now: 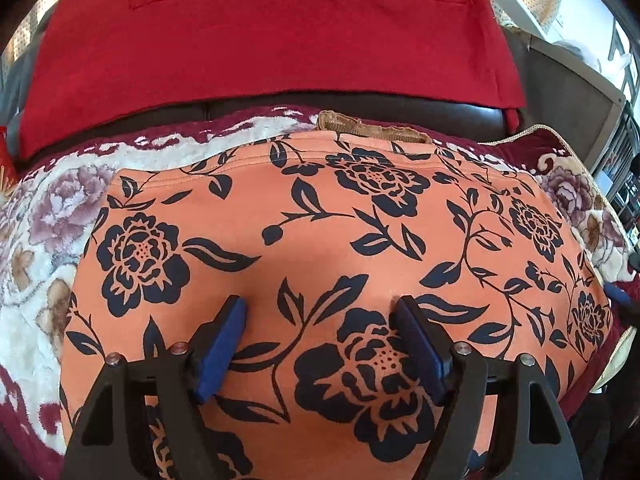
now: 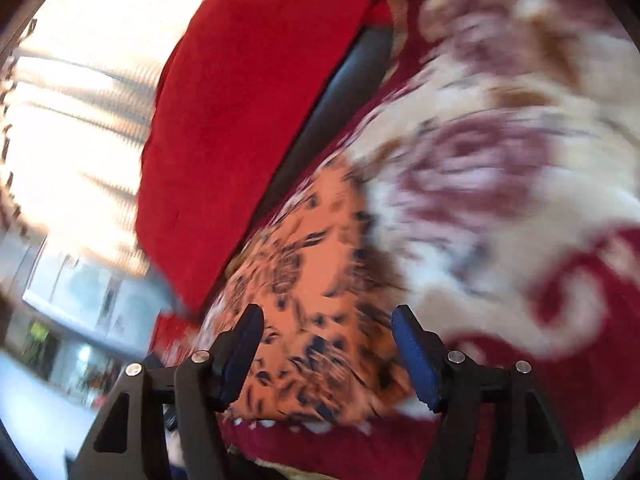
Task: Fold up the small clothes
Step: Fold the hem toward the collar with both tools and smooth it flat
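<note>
Orange floral garment [image 1: 328, 248] lies on plush floral blanket [image 1: 52, 216] covering sofa [image 1: 360, 110].

garment [image 1: 320, 240] spread on blanket [image 1: 48, 240], blanket over sofa seat [image 1: 400, 114], cloth [image 1: 260, 40] draped behind on backrest

Red cloth [image 1: 260, 40] draped over dark leather sofa back [image 1: 400, 111]; floral plush blanket [image 1: 52, 216] spread below.
</note>
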Tool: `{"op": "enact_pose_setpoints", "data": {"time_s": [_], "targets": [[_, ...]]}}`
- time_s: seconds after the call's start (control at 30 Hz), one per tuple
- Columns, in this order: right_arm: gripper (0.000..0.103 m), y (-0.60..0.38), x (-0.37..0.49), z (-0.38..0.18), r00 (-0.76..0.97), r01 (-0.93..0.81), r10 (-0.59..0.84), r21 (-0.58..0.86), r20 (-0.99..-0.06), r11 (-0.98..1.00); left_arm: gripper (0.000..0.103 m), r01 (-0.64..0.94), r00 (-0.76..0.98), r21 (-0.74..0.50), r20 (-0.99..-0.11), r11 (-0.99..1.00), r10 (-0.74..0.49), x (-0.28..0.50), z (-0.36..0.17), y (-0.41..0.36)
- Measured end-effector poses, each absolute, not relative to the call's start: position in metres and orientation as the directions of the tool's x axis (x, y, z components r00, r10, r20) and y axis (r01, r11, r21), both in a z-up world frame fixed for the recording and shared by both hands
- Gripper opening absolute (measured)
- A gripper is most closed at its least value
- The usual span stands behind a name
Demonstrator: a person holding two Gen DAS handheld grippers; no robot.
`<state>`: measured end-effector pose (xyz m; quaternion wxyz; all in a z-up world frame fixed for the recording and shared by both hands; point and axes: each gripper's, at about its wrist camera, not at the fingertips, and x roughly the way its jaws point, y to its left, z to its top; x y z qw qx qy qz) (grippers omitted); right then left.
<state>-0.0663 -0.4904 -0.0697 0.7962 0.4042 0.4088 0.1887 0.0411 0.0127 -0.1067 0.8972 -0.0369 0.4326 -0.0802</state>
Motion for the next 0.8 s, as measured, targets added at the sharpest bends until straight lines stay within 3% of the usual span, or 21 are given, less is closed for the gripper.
{"op": "enact_pose_setpoints", "data": {"time_s": [0.07, 0.2, 0.23, 0.27, 0.3, 0.4, 0.47, 0.53, 0.57, 0.67, 0.73, 0.8], "targets": [[0.07, -0.479, -0.027, -0.079, 0.508, 0.024, 0.645, 0.757, -0.571, 0.652, 0.078, 0.115, 0.616, -0.13, -0.768, 0.985, -0.174, 0.041, -0.107, 0.012], [0.07, -0.46, 0.021, -0.103, 0.353, 0.024, 0.697, 0.751, -0.624, 0.66, 0.079, 0.119, 0.617, -0.137, -0.765, 0.983, -0.182, 0.04, -0.107, 0.011], [0.064, -0.456, 0.028, -0.102, 0.327, 0.008, 0.693, 0.736, -0.642, 0.677, 0.079, 0.12, 0.618, -0.14, -0.764, 0.983, -0.184, 0.04, -0.108, 0.011], [0.03, -0.452, 0.033, -0.098, 0.312, -0.004, 0.679, 0.714, -0.664, 0.7, 0.079, 0.121, 0.619, -0.142, -0.763, 0.982, -0.187, 0.04, -0.108, 0.012], [0.016, -0.449, 0.034, -0.092, 0.301, -0.02, 0.691, 0.72, -0.657, 0.694, 0.08, 0.122, 0.621, -0.144, -0.761, 0.982, -0.188, 0.04, -0.109, 0.013], [0.015, -0.431, 0.001, -0.041, 0.406, -0.111, 0.597, 0.612, -0.692, 0.783, 0.08, 0.132, 0.623, -0.147, -0.757, 0.98, -0.198, 0.041, -0.11, 0.015], [0.015, -0.412, -0.015, -0.016, 0.496, -0.134, 0.459, 0.457, -0.737, 0.879, 0.08, 0.138, 0.624, -0.15, -0.754, 0.979, -0.204, 0.041, -0.111, 0.016], [0.015, -0.396, -0.011, -0.037, 0.469, -0.106, 0.336, 0.326, -0.817, 0.94, 0.081, 0.14, 0.625, -0.148, -0.753, 0.979, -0.203, 0.041, -0.112, 0.015], [0.018, -0.4, -0.004, -0.057, 0.436, -0.056, 0.328, 0.339, -0.838, 0.939, 0.081, 0.142, 0.624, -0.143, -0.755, 0.979, -0.201, 0.042, -0.112, 0.015], [0.038, -0.423, -0.003, -0.076, 0.478, 0.064, 0.378, 0.46, -0.793, 0.885, 0.081, 0.154, 0.599, -0.153, -0.771, 0.976, -0.216, 0.043, -0.106, 0.019], [0.058, -0.428, -0.009, -0.065, 0.517, 0.116, 0.301, 0.414, -0.801, 0.903, 0.081, 0.116, 0.603, -0.18, -0.768, 0.977, -0.213, 0.037, -0.096, 0.035], [0.06, -0.434, -0.025, -0.044, 0.572, 0.151, 0.212, 0.356, -0.792, 0.922, 0.081, 0.059, 0.646, -0.213, -0.737, 0.975, -0.2, 0.02, -0.081, 0.066]]}}
